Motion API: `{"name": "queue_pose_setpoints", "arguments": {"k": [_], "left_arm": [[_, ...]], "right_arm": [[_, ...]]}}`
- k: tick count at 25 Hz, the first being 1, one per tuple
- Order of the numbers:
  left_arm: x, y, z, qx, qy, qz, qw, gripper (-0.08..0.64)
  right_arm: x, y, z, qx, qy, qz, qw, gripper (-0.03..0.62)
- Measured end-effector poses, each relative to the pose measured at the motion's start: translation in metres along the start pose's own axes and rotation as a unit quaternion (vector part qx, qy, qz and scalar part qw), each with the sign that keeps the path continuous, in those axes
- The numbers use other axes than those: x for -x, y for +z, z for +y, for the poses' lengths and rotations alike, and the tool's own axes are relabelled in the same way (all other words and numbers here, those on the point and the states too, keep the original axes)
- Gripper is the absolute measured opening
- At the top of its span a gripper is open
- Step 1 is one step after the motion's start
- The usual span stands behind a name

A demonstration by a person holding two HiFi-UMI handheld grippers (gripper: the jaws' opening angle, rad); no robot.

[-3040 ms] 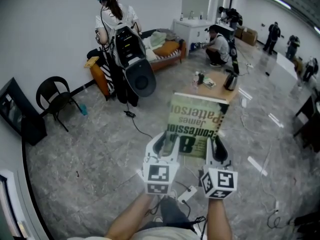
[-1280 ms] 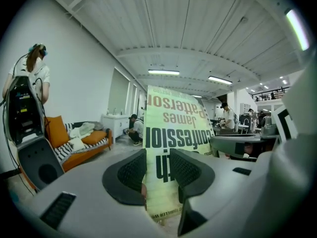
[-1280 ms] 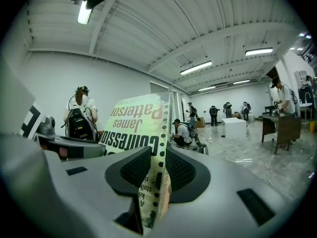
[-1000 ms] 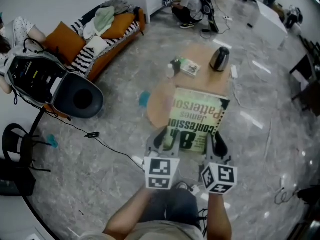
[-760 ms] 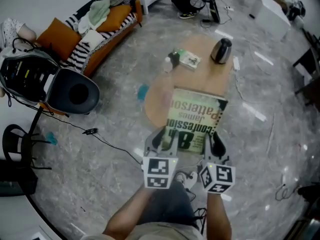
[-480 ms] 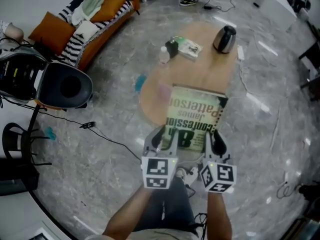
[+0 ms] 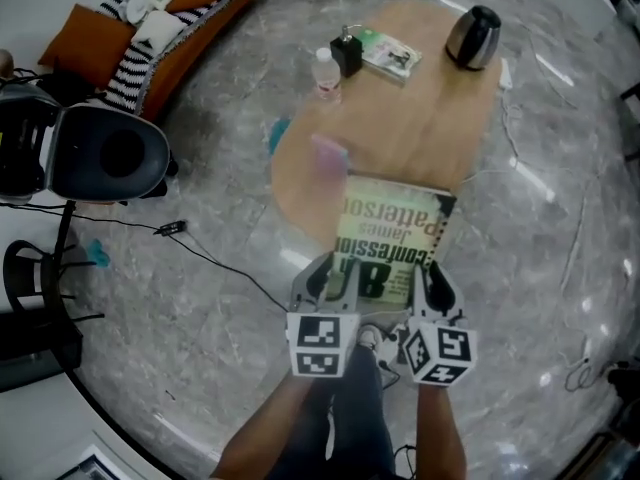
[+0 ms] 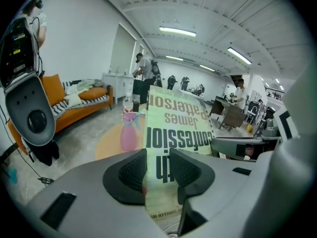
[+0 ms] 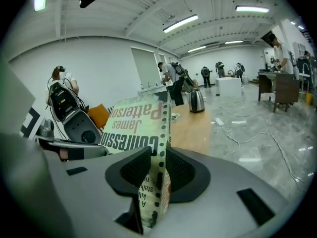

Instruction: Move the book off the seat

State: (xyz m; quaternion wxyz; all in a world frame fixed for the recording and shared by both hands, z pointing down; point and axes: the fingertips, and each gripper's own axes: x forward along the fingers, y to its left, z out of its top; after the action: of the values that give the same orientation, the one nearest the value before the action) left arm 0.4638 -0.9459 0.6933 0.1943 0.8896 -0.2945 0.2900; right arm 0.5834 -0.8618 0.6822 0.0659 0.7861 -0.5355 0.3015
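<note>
Head view looks pretty much straight down: a pale green paperback book [image 7: 392,236] with big dark lettering is up in the air, pinched at its near edge by both tools. The left hand-held gripper [image 7: 330,280] is clamped on the near left corner and the right hand-held gripper [image 7: 432,286] on the near right corner, so each one's got a firm bite on the book. Left gripper view backs that up: black ribbed pads [image 8: 132,172] squeezed against the cover on either side, title running upside down away from the camera. Right gripper view sees the book more edge-on, with the pads closed on it the same way.

The book's far end overlaps the near rim of a light wooden oval surface [image 7: 430,128] in the head view; can't tell if it actually touches the wood. Toward the far end of that surface sit a dark metal kettle [image 7: 473,36], a clear plastic bottle [image 7: 326,72], a small black box-like thing [image 7: 347,56] and a green-and-white packet [image 7: 392,56] just beside it. A pink spray bottle [image 8: 129,133] stands closer to the book, blurry from above. Grey marbled floor [image 7: 200,298] all round, and an orange sofa [image 7: 90,33] with a striped blanket [image 7: 130,68] sits off at the top left, well apart from the book.
</note>
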Motion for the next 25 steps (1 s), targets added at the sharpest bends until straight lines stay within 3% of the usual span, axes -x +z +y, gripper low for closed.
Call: {"name": "queue_pose_setpoints", "arguments": {"k": [16, 25], "left_arm": [[-0.092, -0.115, 0.011, 0.011, -0.004, 0.06, 0.9981, 0.15], [-0.123, -0.136, 0.016, 0.019, -0.01, 0.071, 0.9972, 0.15]], "right_arm": [[-0.072, -0.121, -0.045, -0.025, -0.012, 0.062, 0.998, 0.101], [-0.098, -0.145, -0.057, -0.037, -0.023, 0.085, 0.995, 0.101]]}}
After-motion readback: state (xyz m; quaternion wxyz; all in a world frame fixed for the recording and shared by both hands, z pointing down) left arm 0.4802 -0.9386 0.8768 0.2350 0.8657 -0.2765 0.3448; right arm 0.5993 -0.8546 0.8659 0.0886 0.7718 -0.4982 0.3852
